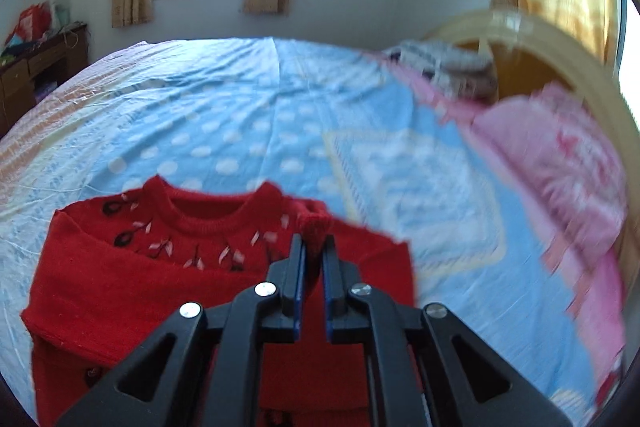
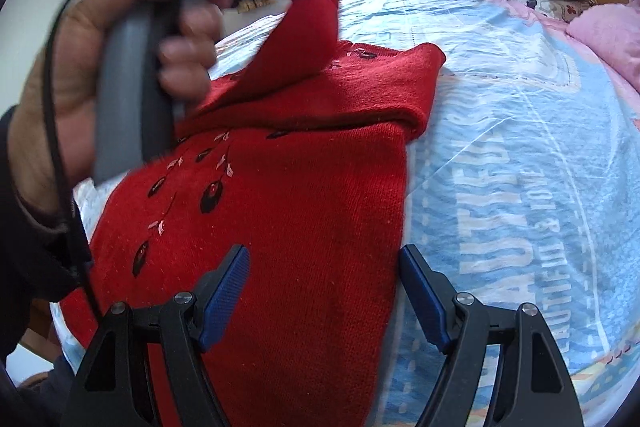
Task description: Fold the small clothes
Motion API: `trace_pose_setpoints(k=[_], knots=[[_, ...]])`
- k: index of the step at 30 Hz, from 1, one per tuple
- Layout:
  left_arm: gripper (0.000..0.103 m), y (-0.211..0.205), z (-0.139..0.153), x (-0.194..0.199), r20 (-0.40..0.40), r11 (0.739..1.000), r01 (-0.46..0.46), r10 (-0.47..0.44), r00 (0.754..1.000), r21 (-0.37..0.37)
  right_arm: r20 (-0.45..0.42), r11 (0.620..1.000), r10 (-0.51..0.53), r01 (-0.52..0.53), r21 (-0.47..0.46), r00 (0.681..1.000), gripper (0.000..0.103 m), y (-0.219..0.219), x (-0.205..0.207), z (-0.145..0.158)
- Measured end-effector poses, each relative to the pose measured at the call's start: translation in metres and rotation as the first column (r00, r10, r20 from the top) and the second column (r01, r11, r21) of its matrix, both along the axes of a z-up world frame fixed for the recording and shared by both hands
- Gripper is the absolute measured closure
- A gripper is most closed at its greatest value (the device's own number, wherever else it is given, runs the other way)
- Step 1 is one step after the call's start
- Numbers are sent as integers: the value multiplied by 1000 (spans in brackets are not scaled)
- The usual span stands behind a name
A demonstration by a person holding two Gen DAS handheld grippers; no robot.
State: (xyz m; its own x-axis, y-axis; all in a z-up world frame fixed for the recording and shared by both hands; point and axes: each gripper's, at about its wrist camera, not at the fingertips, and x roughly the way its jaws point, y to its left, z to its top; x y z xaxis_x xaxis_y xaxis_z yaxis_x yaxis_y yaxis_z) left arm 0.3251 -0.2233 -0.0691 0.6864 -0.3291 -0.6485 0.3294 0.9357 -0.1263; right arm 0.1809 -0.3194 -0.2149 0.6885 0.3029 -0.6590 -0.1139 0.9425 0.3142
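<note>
Left hand-held gripper [image 1: 314, 242] pinches red sweater [image 1: 160, 291] sleeve; right hand-held gripper [image 2: 324, 259] gapes.

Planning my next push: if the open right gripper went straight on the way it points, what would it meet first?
Most likely the red knitted sweater lying on the blue patterned bedsheet; the right gripper already spans its edge, jaws open, though depth is unclear.

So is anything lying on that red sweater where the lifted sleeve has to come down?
Nothing visible does. The left claw pinches the sleeve cuff above the red sweater, whose front lies bare on the blue bedsheet. The open right claw hovers over its lower edge, away from the chest. The pink pillow sits far off.
</note>
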Motion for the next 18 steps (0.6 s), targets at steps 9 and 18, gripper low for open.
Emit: trace_pose_setpoints(k=[9, 18], knots=[[23, 69, 10, -51, 161, 986, -24, -3, 987, 165, 18, 999, 21, -21, -33, 1000, 26, 2, -4, 0], [23, 209, -47, -38, 104, 888, -290, 270, 957, 356, 92, 999, -33, 29, 42, 995, 26, -14, -8, 10]])
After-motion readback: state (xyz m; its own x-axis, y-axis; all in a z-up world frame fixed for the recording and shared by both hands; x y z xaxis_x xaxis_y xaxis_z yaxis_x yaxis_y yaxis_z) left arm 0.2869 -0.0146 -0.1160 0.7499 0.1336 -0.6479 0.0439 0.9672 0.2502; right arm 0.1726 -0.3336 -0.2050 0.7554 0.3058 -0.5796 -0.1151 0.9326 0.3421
